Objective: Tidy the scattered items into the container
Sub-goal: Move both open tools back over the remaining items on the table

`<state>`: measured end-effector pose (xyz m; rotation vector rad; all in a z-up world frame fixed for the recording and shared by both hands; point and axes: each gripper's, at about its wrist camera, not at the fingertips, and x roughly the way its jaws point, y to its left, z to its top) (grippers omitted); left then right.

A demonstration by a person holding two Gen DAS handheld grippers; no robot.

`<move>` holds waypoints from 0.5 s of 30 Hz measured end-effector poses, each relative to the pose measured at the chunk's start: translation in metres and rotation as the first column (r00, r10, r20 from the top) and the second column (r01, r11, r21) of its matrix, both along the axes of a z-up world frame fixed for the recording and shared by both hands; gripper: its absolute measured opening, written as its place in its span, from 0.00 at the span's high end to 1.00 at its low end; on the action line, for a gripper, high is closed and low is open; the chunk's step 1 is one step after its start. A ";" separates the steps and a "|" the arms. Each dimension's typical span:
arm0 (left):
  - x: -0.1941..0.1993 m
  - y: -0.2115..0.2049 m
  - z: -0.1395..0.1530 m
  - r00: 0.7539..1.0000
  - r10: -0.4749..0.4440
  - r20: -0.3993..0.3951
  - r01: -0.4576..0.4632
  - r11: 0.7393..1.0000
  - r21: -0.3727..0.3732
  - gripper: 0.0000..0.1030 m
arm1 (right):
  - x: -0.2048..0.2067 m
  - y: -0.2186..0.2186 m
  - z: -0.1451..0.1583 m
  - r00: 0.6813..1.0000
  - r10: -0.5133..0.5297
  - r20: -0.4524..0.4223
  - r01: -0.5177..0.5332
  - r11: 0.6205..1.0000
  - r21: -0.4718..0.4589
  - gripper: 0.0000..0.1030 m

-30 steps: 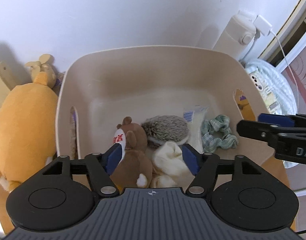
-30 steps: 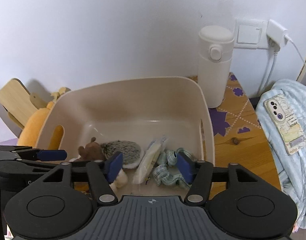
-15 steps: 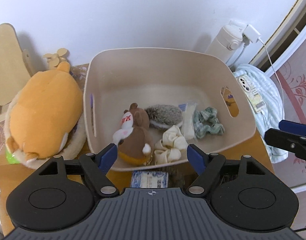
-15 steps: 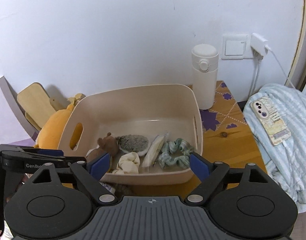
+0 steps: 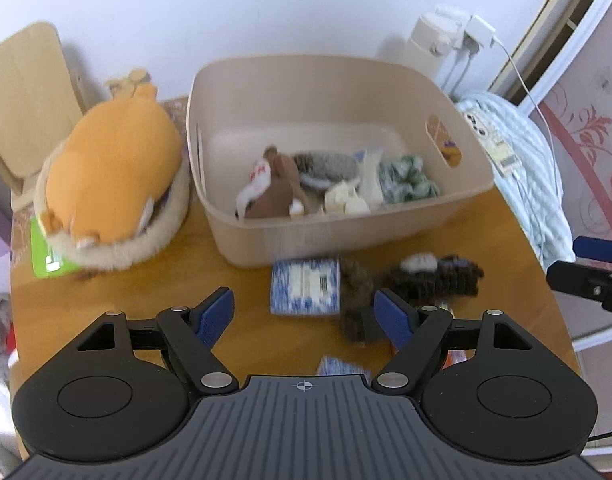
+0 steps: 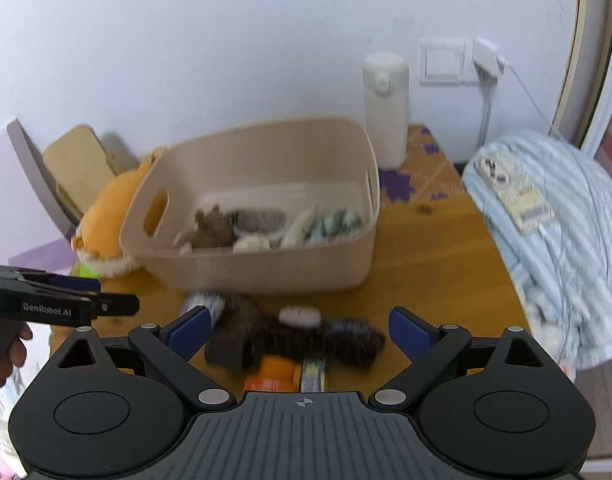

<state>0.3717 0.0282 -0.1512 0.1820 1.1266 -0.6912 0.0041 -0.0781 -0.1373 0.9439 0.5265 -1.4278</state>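
Hovering tilted downward, both wide grippers point(image 5: 303, 314) point(image 6: 303, 330) overlook the table point(image 5: 145, 280).

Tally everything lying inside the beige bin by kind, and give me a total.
Plush toys: 2, the brown plush and the grey hedgehog
Fabric pieces: 2, the cream bundle and the green checked scrunchie
Packets: 1, the clear packet
Total: 5 in the beige bin

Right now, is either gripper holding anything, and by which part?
Nothing is held. The left gripper is open and empty; the right gripper's jaws are opening, empty, above the dark fuzzy toy on the table.
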 end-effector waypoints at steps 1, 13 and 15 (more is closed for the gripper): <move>-0.004 0.002 -0.003 1.000 -0.006 -0.006 0.006 1.000 0.005 0.24 | 0.001 0.004 -0.003 1.000 0.002 -0.002 -0.002 1.000 0.009 0.06; -0.040 0.019 -0.036 0.996 -0.047 -0.070 0.052 0.996 0.066 0.24 | 0.010 0.044 -0.037 1.000 -0.001 0.004 0.000 0.992 0.124 0.06; -0.044 0.018 -0.041 0.995 -0.053 -0.082 0.059 0.996 0.073 0.24 | 0.012 0.047 -0.042 1.000 0.000 0.000 0.000 0.990 0.142 0.06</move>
